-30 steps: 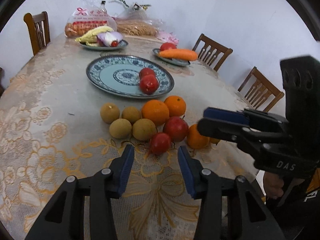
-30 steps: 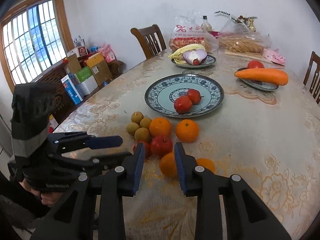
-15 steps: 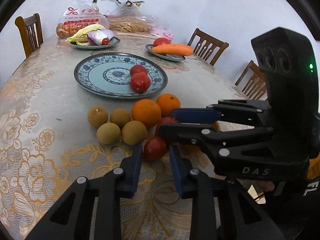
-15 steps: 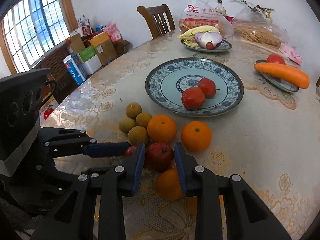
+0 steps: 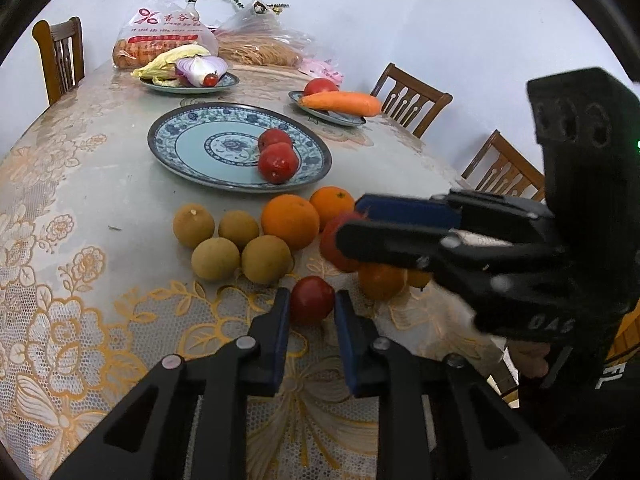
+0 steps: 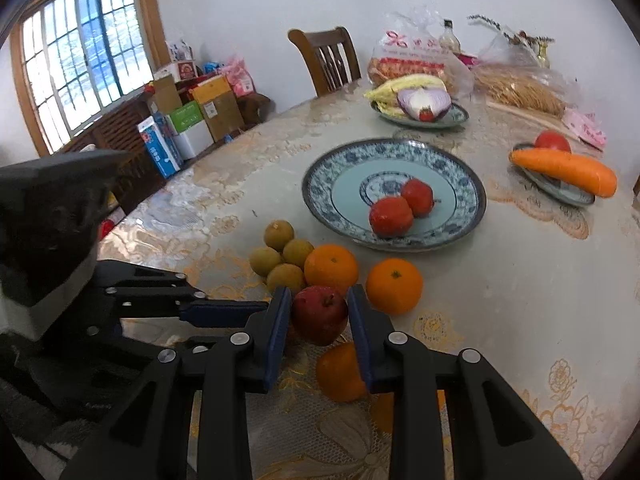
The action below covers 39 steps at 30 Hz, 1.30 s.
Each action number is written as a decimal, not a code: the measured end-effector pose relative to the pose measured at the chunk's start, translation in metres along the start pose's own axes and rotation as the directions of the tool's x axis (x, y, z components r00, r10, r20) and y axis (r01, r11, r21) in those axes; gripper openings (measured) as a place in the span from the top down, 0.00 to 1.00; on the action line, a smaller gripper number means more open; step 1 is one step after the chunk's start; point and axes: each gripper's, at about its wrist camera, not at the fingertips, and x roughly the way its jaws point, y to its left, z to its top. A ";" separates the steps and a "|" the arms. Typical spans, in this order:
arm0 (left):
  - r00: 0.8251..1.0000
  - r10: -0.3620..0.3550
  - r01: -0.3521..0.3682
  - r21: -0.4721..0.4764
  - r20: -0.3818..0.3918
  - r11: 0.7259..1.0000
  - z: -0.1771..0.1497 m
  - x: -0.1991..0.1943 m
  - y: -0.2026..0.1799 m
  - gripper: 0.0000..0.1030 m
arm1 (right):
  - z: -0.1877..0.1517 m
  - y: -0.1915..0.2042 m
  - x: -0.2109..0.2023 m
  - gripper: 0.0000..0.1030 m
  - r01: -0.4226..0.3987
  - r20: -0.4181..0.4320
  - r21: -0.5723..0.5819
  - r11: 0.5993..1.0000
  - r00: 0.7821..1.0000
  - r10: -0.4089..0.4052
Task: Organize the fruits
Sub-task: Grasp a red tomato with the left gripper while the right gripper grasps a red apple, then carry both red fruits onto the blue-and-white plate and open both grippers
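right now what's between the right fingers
A dark red apple, shown in the right wrist view; the right gripper brackets it, contact unclear.

A home dining room. Round table (image 6: pixel 520 280) under a lace floral cloth, ringed by wooden chairs (image 6: pixel 326 58), 3 more at 2 o'clock in the left view. Patterned plate (image 6: pixel 472 184) holding 2 red fruits, bagged food (image 6: pixel 412 60) at 12 o'clock, stacked boxes (image 6: pixel 188 116) beneath a barred window (image 6: pixel 80 68) at 10 o'clock.
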 end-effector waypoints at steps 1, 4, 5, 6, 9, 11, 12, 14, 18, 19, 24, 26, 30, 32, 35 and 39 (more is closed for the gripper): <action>1.000 0.000 0.000 0.000 0.000 1.000 -0.001 -0.001 0.000 0.78 | 0.001 0.000 -0.004 0.70 -0.004 0.015 0.000 1.000 1.000 0.004; 1.000 -0.004 0.004 -0.016 0.005 1.000 -0.001 -0.004 0.002 0.78 | 0.005 -0.003 -0.010 0.70 -0.016 0.053 0.013 1.000 0.999 0.015; 1.000 -0.006 0.006 -0.018 0.011 1.000 -0.001 -0.008 0.003 0.78 | 0.008 -0.006 -0.012 0.70 -0.013 0.062 0.027 1.000 0.998 0.012; 1.000 -0.012 0.012 -0.020 0.016 1.000 0.000 -0.011 0.003 0.78 | 0.010 -0.008 -0.012 0.70 -0.012 0.067 0.038 0.999 0.998 0.010; 0.998 -0.045 0.046 -0.017 0.045 0.999 0.005 -0.024 0.005 0.78 | 0.015 -0.017 -0.014 0.70 -0.010 0.097 0.072 0.997 0.995 0.003; 0.995 -0.055 0.056 -0.020 0.081 0.998 0.012 -0.033 0.008 0.78 | 0.018 -0.024 -0.014 0.70 -0.011 0.114 0.094 0.995 0.994 0.000; 0.994 -0.061 0.063 -0.024 0.094 0.998 0.016 -0.036 0.010 0.78 | 0.020 -0.027 -0.014 0.70 -0.013 0.124 0.106 0.994 0.992 0.000; 0.991 -0.050 0.054 -0.026 0.124 0.998 0.028 -0.042 0.015 0.78 | 0.025 -0.034 -0.013 0.70 -0.014 0.144 0.127 0.992 0.990 -0.005; 0.990 0.023 -0.020 -0.024 0.138 1.000 0.056 -0.036 0.029 0.78 | 0.036 -0.044 -0.006 0.70 0.008 0.141 0.131 0.991 0.990 -0.027; 0.991 0.038 -0.035 -0.029 0.132 0.999 0.063 -0.031 0.033 0.78 | 0.041 -0.047 -0.001 0.70 0.018 0.135 0.132 0.991 0.990 -0.036; 0.994 0.066 -0.065 -0.016 0.086 0.998 0.093 0.002 0.044 0.78 | 0.063 -0.063 0.019 0.70 0.004 0.121 0.148 0.989 0.992 -0.022; 0.998 0.043 -0.043 -0.012 0.039 0.999 0.097 0.021 0.046 0.78 | 0.073 -0.065 0.028 0.70 -0.006 0.105 0.141 0.990 0.994 -0.009; 0.996 0.047 -0.049 -0.026 -0.077 0.998 0.093 0.048 0.051 0.78 | 0.092 -0.068 0.054 0.70 -0.042 0.028 0.142 0.989 0.999 0.039; 0.997 0.042 -0.044 -0.030 -0.072 0.999 0.092 0.048 0.052 0.78 | 0.098 -0.067 0.065 0.70 -0.035 -0.006 0.125 0.992 0.999 0.036; 0.998 0.023 -0.027 -0.057 -0.067 0.998 0.092 0.045 0.057 0.76 | 0.099 -0.063 0.077 0.70 -0.032 -0.058 0.102 0.994 0.998 0.038; 0.998 0.005 -0.010 -0.074 -0.062 0.997 0.093 0.042 0.061 0.64 | 0.095 -0.063 0.088 0.70 -0.011 -0.120 0.100 0.995 0.992 0.023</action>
